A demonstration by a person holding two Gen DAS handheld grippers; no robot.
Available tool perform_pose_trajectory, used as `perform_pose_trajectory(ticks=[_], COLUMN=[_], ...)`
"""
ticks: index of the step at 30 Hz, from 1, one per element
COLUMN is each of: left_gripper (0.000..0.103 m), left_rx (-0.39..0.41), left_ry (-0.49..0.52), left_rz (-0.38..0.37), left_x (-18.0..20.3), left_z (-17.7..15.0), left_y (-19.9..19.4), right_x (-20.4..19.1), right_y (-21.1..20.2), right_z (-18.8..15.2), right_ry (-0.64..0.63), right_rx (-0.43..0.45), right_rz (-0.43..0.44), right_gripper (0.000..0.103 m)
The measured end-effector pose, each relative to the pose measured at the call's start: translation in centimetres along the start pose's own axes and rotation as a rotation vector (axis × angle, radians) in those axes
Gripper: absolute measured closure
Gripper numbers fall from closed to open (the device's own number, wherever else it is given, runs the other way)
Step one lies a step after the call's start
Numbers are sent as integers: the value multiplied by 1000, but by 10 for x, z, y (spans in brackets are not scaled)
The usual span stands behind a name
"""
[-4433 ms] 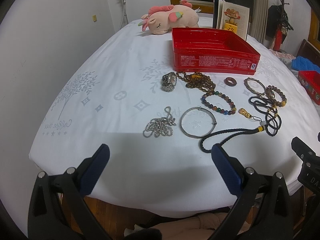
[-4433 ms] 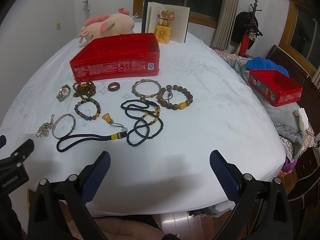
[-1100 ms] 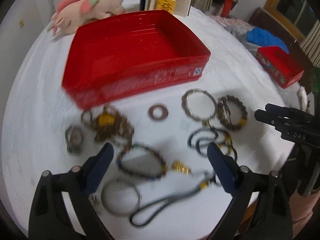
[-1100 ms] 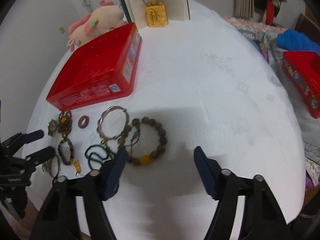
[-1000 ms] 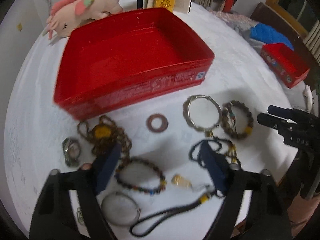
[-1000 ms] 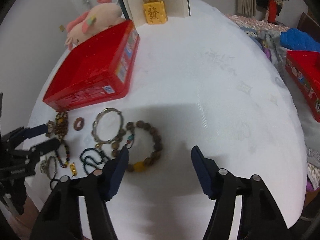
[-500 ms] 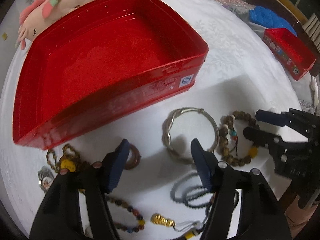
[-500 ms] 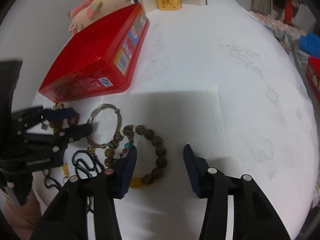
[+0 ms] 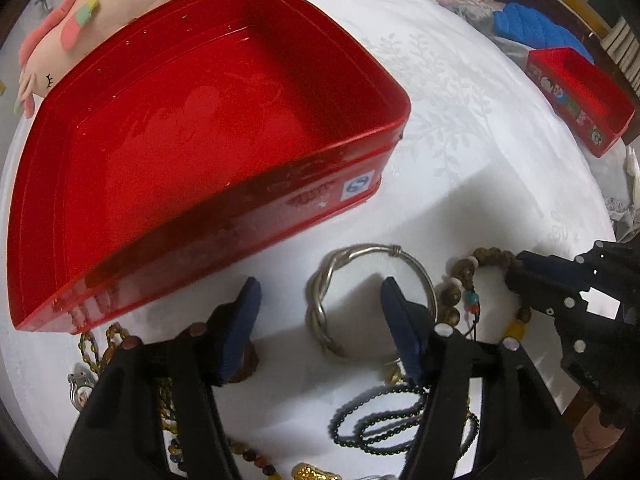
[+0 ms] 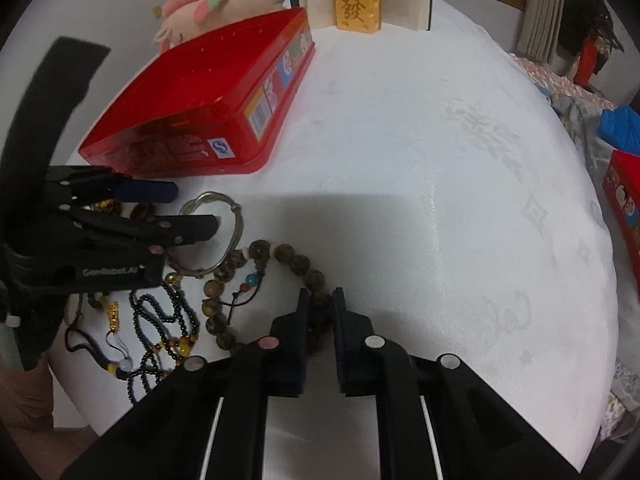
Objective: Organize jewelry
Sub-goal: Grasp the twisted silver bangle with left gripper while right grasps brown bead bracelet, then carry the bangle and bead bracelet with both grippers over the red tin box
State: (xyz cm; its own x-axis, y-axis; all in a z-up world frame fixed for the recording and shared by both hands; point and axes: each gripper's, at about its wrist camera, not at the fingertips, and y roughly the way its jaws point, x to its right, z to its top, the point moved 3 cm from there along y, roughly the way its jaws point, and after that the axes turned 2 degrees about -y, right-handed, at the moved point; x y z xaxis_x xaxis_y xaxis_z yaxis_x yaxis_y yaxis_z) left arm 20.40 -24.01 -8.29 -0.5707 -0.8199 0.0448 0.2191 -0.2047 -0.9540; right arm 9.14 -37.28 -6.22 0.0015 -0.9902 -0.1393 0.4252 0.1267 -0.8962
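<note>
An empty red tin [image 9: 208,132] stands on the white cloth; it also shows in the right wrist view [image 10: 208,104]. My left gripper [image 9: 320,312] is open, its fingers either side of the twisted silver bangle [image 9: 320,292], low over it. My right gripper [image 10: 320,308] is shut on the brown wooden bead bracelet [image 10: 288,256], pinching its near side. In the left wrist view the right gripper [image 9: 520,270] sits on that bracelet [image 9: 456,288]. The left gripper [image 10: 192,210] also shows over the bangle [image 10: 236,216] in the right wrist view.
A black bead necklace [image 9: 380,420], a gold charm on a cord [image 10: 114,316], a brown ring [image 9: 248,364], amber beads and a watch [image 9: 78,384] lie nearby. A pink plush [image 9: 80,20], a book with a gold figure [image 10: 356,4] and a second red tin [image 9: 580,96] stand beyond.
Both grippers moved down and forward to the jewelry. My right gripper closed on the wooden bead bracelet. My left gripper narrowed around the silver bangle.
</note>
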Motion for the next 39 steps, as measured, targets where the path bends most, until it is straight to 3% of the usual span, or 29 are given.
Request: perform_pose_trajectory(ticks=[7, 14, 16, 19, 26, 39], left_gripper=[70, 79, 90, 96, 96, 96], left_rx=[-7, -25, -19, -17, 41, 182], left_ry=[32, 57, 69, 72, 47, 66], left_rz=[-43, -68, -47, -60, -114, -116], left_x=[6, 6, 9, 9, 7, 13], left_z=[6, 13, 11, 9, 2, -5], left_y=[-1, 4, 6, 6, -6, -54], right_x=[8, 2, 4, 5, 7, 2], right_y=[-16, -18, -17, -17, -18, -42], right_z=[2, -4, -3, -2, 0, 11], right_ry=[26, 26, 33, 44, 64, 52], right_rx=[42, 41, 41, 41, 47, 118], right_rz=[-14, 8, 19, 24, 35, 35], right_gripper=[92, 92, 92, 92, 92, 92])
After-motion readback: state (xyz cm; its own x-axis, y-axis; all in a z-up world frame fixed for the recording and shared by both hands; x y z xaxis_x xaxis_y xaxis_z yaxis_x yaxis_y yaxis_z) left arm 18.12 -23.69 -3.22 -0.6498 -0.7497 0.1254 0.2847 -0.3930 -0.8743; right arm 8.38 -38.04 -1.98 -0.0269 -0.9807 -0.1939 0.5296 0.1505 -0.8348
